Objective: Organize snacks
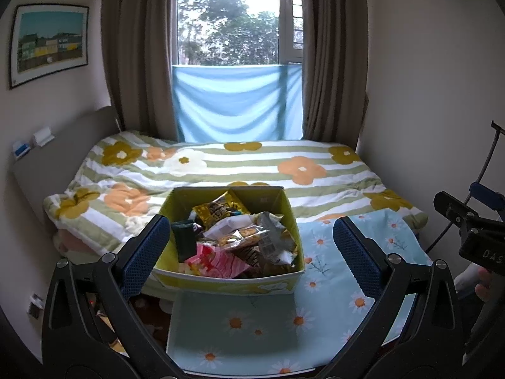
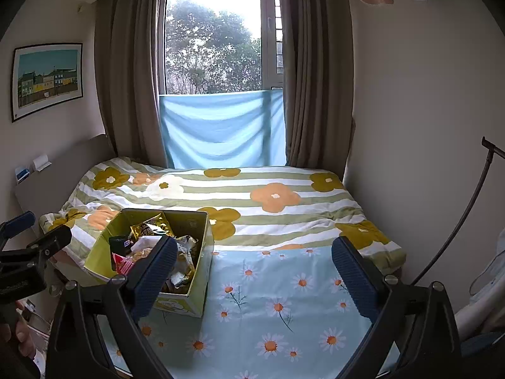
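At nine o'clock a framed picture (image 1: 49,44) hangs on the wall above the headboard (image 1: 63,145). My left gripper (image 1: 249,255) is spread wide and holds nothing, its blue pads (image 1: 145,255) framing the yellow-green box (image 1: 230,281) at twelve o'clock from it. The box sits open on the daisy-print sheet (image 2: 284,300), at the near left edge of the bed, heaped with snack packets (image 1: 240,237): a gold one at the back, a pink one in front. Behind it lies the striped flower quilt (image 2: 268,195). My right gripper (image 2: 254,271) is also wide and empty, over the sheet, with the box at ten o'clock from it. Curtains (image 2: 126,79) flank the window (image 2: 214,44) at twelve o'clock.
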Available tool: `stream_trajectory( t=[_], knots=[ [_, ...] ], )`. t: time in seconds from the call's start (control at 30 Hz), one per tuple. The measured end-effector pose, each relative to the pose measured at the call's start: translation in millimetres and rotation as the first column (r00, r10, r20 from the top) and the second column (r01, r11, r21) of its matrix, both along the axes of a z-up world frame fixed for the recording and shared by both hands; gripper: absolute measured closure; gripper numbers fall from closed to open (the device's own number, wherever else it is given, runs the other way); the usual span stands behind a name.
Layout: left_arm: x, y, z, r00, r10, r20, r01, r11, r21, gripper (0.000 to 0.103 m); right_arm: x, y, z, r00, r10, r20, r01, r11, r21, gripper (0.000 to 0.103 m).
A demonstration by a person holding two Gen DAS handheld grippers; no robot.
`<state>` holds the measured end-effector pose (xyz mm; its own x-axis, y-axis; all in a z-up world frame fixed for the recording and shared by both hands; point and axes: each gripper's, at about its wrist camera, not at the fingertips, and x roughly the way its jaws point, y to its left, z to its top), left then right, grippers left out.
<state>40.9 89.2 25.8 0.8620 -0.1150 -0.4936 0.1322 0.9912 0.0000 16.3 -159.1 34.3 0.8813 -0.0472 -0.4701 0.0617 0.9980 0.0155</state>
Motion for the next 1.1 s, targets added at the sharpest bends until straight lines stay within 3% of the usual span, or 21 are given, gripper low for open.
stream_trajectory(
  t=[1.1],
  knots=[
    [10, -6, -6, 1.000, 0.005, -0.003, -0.005, 1.000, 0.005, 0.000, 11, -1, -9, 1.000, -0.010, -0.023, 0.010, 1.000, 0.004, 0.006]
  ],
)
